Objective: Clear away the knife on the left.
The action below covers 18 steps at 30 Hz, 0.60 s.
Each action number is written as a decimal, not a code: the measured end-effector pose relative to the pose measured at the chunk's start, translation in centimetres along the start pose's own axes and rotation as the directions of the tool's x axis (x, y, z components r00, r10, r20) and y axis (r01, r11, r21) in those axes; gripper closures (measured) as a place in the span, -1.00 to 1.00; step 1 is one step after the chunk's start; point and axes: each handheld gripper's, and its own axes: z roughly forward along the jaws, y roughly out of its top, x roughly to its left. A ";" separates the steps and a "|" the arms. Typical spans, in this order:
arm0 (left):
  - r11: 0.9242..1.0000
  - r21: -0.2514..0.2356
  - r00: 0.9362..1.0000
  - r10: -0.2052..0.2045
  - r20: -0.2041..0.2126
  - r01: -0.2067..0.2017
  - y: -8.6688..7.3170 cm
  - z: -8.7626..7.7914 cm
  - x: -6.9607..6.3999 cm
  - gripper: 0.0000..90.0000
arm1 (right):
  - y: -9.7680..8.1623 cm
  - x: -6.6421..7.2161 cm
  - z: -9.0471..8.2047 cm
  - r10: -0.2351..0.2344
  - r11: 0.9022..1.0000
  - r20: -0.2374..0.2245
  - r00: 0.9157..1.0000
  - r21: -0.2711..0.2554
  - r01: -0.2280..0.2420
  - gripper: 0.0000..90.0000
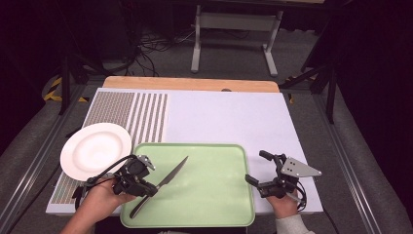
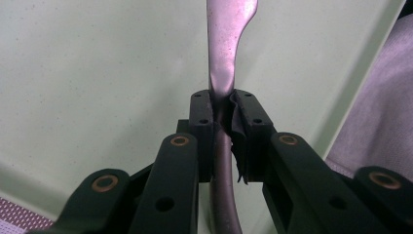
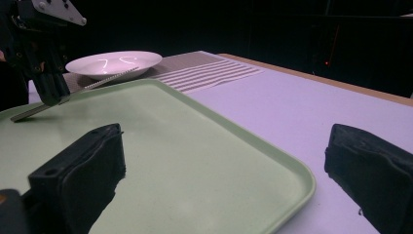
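While the left gripper (image 1: pixel 146 186), its jaws clamped on the table knife (image 1: pixel 168 181) above the green tray (image 1: pixel 214 204), should keep it level, the right gripper (image 1: pixel 260 170) waits with jaws apart.

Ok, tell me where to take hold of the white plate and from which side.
Grip the white plate by its raised rim, at the near right edge facing the green tray. The open right tool could straddle that lip; the left tool is shut on the knife.
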 end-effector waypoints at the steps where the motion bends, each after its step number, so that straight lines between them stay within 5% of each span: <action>1: 1.000 0.005 1.000 -0.001 0.000 0.001 0.0 0.0 0.0 0.78 | 0.0 0.0 0.0 -0.001 1.000 0.000 1.000 0.000 0.001 -0.96; 18: 0.997 0.063 0.999 -0.042 -0.009 0.043 0.5 1.6 0.2 0.78 | 0.0 0.0 0.1 0.001 1.000 -0.001 1.000 0.002 -0.001 -0.96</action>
